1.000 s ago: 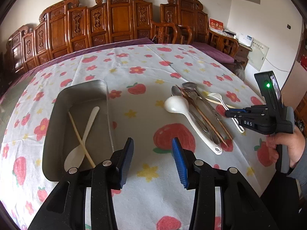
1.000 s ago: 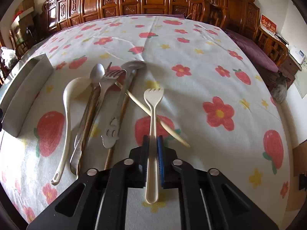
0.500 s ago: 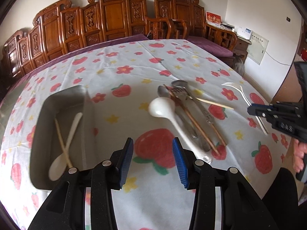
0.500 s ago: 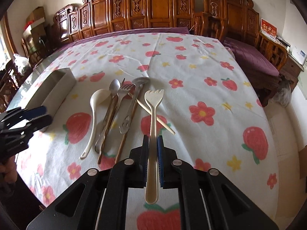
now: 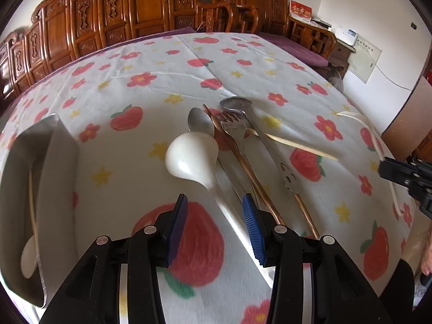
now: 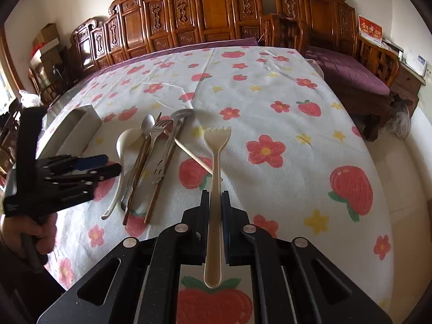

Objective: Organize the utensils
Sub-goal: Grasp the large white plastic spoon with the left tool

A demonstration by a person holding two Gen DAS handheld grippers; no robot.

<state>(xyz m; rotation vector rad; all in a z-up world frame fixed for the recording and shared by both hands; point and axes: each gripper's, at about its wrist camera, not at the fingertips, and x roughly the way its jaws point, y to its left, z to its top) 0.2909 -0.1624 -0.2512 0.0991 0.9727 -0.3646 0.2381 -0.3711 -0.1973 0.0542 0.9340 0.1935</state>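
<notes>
We hold the cream fork (image 6: 216, 167) clenched by its handle in the right claw (image 6: 215, 210), lifted off the tabletop (image 6: 283, 113) for tray (image 5: 51, 145) transfer, while the left claw (image 5: 213, 216), released, straddles the white ladle (image 5: 194, 156).

Soft daylight fills the room, casting faint shadows. Fisheye distortion bends the table (image 5: 243, 62) and chairs (image 6: 216, 13), with dark vignetting at the corners. The left view's near tray (image 5: 16, 148) is motion-blurred; the right view stays sharp.
</notes>
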